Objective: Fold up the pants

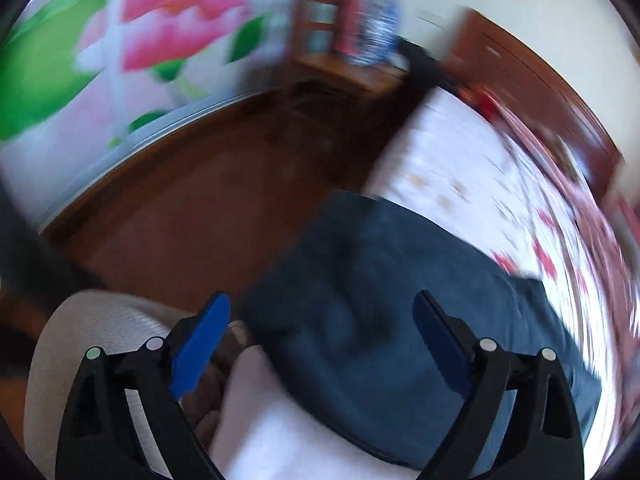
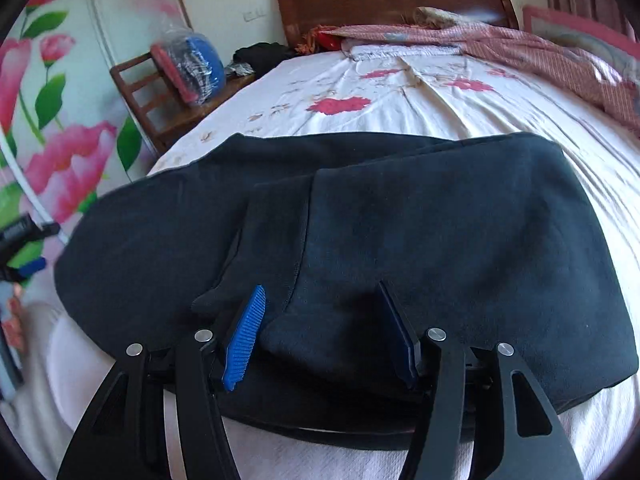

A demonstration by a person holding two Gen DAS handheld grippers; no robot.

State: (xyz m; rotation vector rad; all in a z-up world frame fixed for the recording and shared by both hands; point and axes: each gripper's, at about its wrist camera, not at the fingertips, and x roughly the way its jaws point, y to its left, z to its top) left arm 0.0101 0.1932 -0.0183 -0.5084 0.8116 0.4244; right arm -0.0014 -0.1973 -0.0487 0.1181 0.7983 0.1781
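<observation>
Dark navy pants (image 2: pixel 400 232) lie folded in a broad stack on the white flowered bed sheet (image 2: pixel 420 92). My right gripper (image 2: pixel 320 312) is open, its blue pads on either side of the near edge of the top layer, close over the cloth. My left gripper (image 1: pixel 320 320) is open and empty, above the left end of the pants (image 1: pixel 380 300); its view is blurred by motion. The left gripper also shows at the left edge of the right wrist view (image 2: pixel 24 248).
A wooden headboard (image 2: pixel 392 0) and a pink blanket (image 2: pixel 520 48) are at the far end of the bed. A wooden chair (image 2: pixel 160 96) with a blue bundle stands left of the bed. A brown floor (image 1: pixel 200 200) and a flowered wardrobe door (image 1: pixel 100 60) lie left.
</observation>
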